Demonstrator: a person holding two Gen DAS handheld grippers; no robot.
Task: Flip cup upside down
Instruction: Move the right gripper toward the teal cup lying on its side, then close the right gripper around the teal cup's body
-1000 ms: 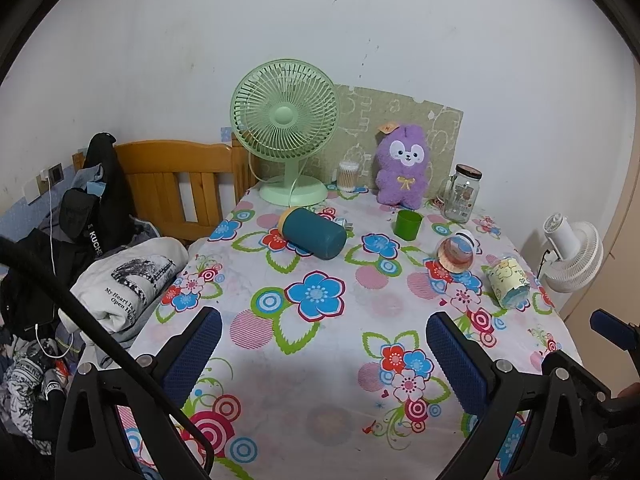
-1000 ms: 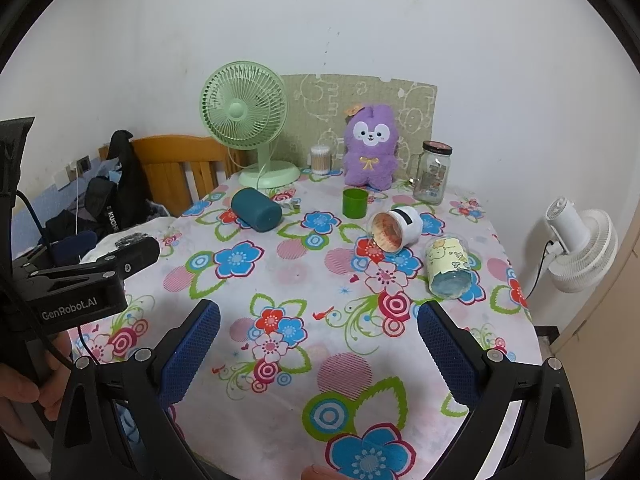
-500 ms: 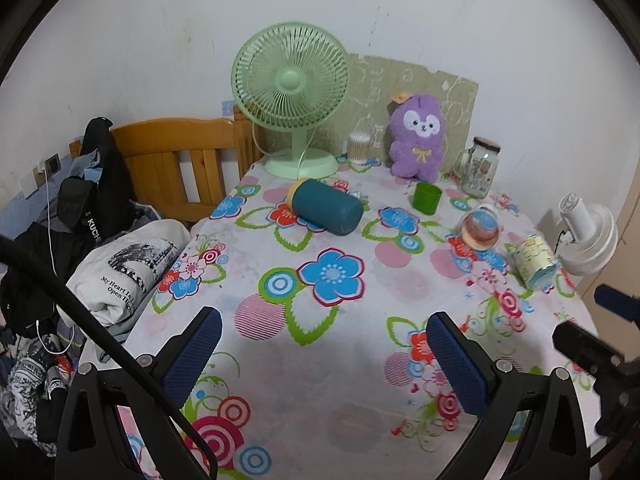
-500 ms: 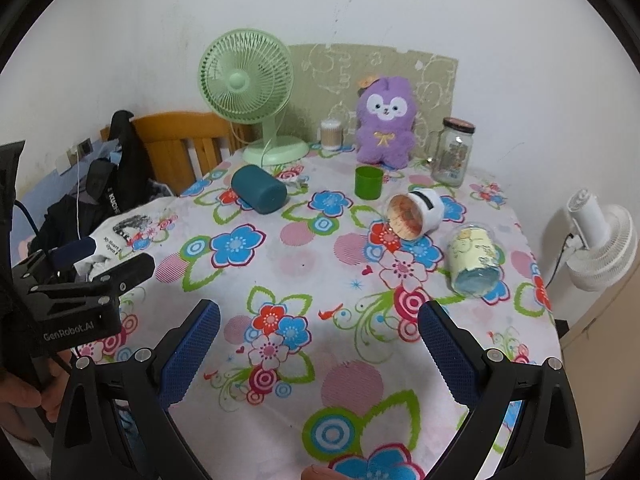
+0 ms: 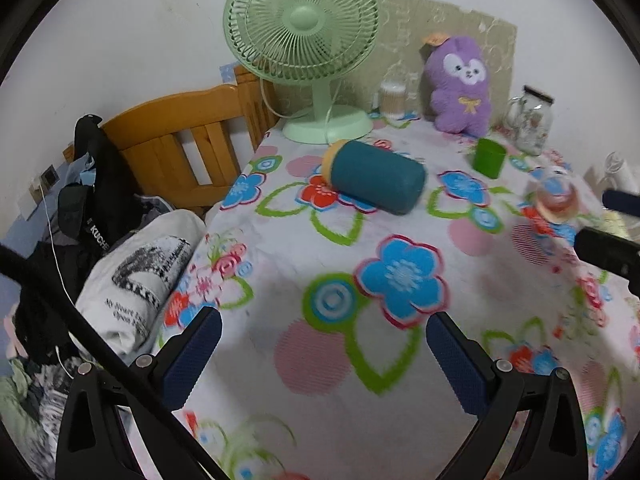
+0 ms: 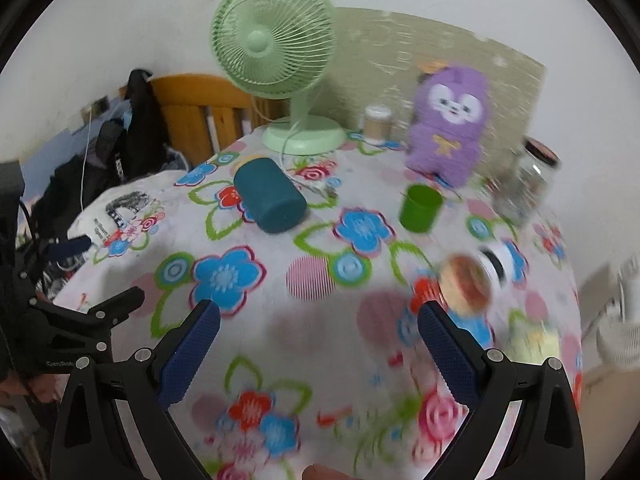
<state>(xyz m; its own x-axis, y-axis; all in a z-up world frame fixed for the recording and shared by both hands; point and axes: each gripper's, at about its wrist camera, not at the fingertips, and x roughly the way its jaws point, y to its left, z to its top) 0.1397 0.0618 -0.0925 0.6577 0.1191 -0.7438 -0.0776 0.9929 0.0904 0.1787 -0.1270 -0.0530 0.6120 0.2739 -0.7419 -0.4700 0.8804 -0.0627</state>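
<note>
The right gripper (image 6: 318,330) hangs over the flowered desk (image 6: 320,320), jaws wide apart, holding nothing. A teal cup (image 6: 269,196) lies on its side near the far left corner, a green cup (image 6: 420,208) stands upright mid-desk toward the far edge, and a blurred cup (image 6: 474,280) lies tipped near the right edge. A fan (image 6: 276,64) and a purple plush (image 6: 448,128) stand along the far edge.

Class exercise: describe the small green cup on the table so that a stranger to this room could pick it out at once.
Find the purple plush toy at the back of the flowered table. Just in front of it stands the green cup, upright, mouth up. Unlike the teal bottle lying on its side, it is short, open-topped and plain bright green.
</note>
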